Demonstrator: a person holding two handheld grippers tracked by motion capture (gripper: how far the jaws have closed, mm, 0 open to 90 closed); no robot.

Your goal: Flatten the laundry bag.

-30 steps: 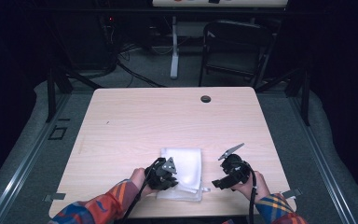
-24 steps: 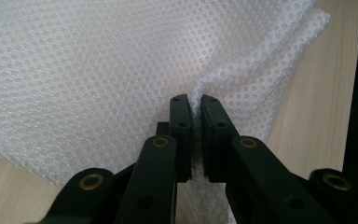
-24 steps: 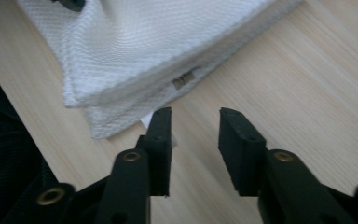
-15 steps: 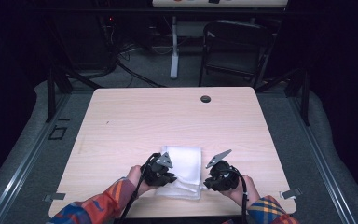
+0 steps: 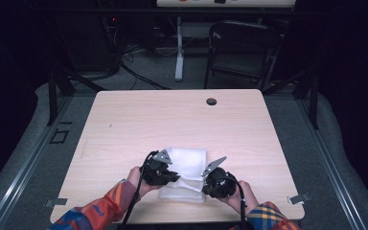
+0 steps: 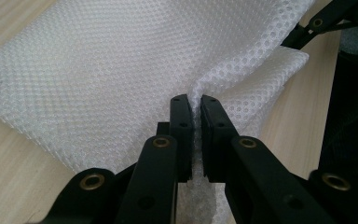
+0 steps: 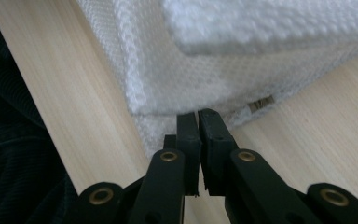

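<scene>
A white mesh cloth (image 5: 188, 164) lies folded near the front of the wooden table (image 5: 172, 120). My left gripper (image 5: 174, 177) is at its front left edge. In the left gripper view the gripper (image 6: 196, 100) is shut on a raised pinch of the mesh cloth (image 6: 121, 60). My right gripper (image 5: 206, 184) is at the cloth's front right corner. Its jaws have just been closing. In the right gripper view the gripper (image 7: 197, 115) is shut on the thin bottom layer of the cloth (image 7: 205, 70), under the thicker folded layers.
A small dark round hole (image 5: 211, 101) sits near the table's far edge. Beyond the table stand a black folding chair (image 5: 239, 48) and a white post (image 5: 178, 52). The table's front edge runs just behind both hands.
The right hand moved left from beside the cloth to its front right corner, and its jaws went from open to shut. The left hand shifted slightly, still gripping the cloth.
</scene>
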